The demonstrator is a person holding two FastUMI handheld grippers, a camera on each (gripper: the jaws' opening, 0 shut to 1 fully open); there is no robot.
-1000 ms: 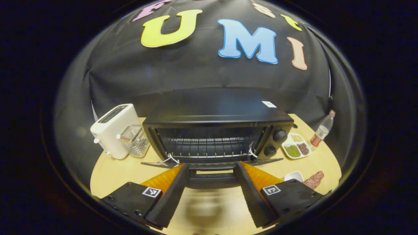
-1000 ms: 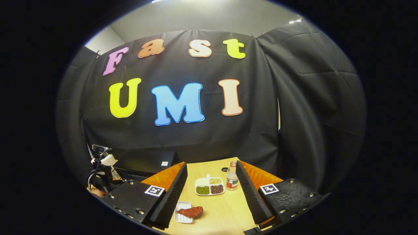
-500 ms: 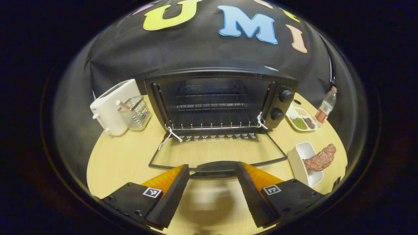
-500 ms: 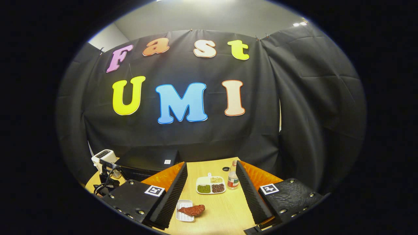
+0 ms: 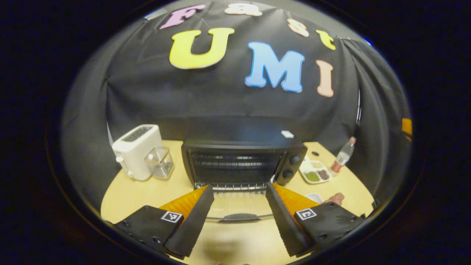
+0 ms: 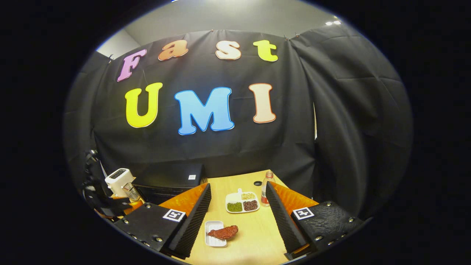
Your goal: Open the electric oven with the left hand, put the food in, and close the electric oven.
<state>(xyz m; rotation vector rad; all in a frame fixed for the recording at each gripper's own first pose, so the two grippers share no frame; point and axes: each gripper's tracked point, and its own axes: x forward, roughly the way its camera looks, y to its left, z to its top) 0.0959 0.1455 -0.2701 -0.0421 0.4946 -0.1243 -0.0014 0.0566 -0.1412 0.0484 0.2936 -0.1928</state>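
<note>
with the electric oven open and its door flat in front, both the left gripper and right gripper stood apart and empty — the food, half off its white dish right of the oven, could slip when lifted — or snag that door.

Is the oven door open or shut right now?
Open. In the left gripper view the oven shows its bare racks, and the door lies folded down flat in front of it, handle nearest the camera.

legible txt: none | oven sticker: too small to read
</note>
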